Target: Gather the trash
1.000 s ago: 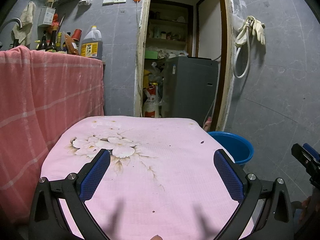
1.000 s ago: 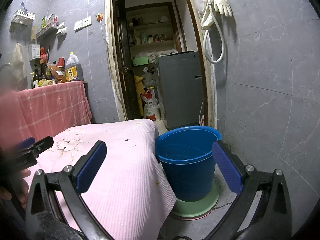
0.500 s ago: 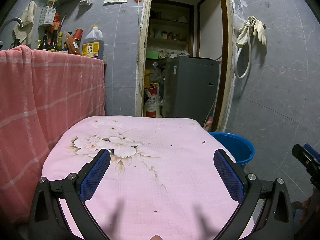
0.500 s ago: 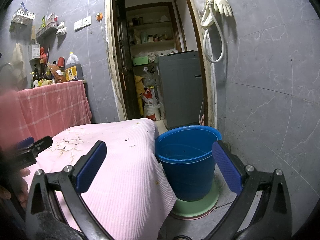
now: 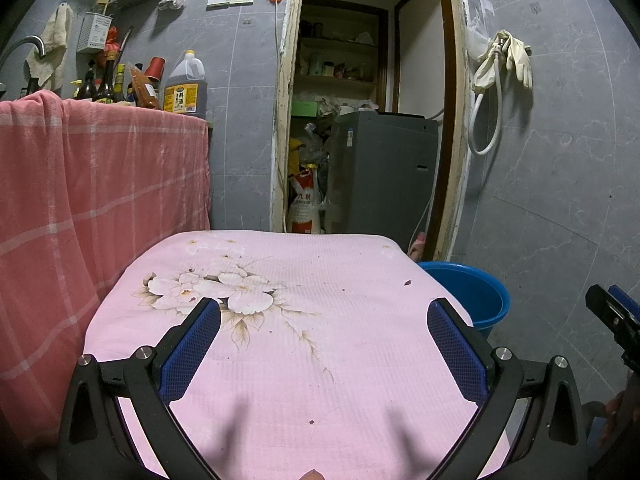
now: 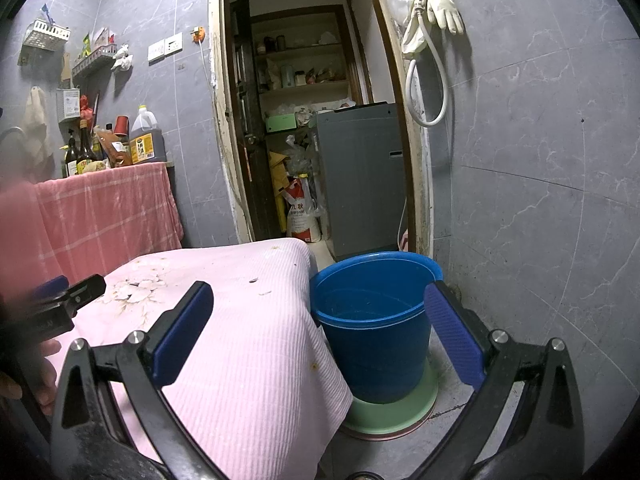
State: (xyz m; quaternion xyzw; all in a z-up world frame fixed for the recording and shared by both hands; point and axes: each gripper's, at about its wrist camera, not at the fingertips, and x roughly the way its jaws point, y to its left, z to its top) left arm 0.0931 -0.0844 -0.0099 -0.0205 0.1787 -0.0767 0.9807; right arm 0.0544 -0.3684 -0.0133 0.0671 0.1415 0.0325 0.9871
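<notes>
The left gripper [image 5: 324, 320] is held above the bench [image 5: 360, 360], jaws spread wide with nothing between them. The right gripper [image 6: 318, 312] is held at the bench's right edge, jaws likewise spread wide and empty; its left finger is over the cloth [image 6: 248, 360] and its right finger is in front of the bucket [image 6: 372, 344].

Trash: only small dark crumbs [image 5: 408, 282] show, scattered on the pink cloth. One lies near the right edge, others [image 5: 312, 422] lie nearer the left gripper. In the right view, two specks [image 6: 253, 280] lie on the cloth left of the bucket. What they are made of cannot be told.

The cloth is pink, ribbed, with a white flower print [image 5: 212, 292] and brownish stains.

The bucket is blue, open-topped, upright on a green disc [image 6: 396, 412] on the floor, touching or just beside the hanging cloth edge.
</notes>
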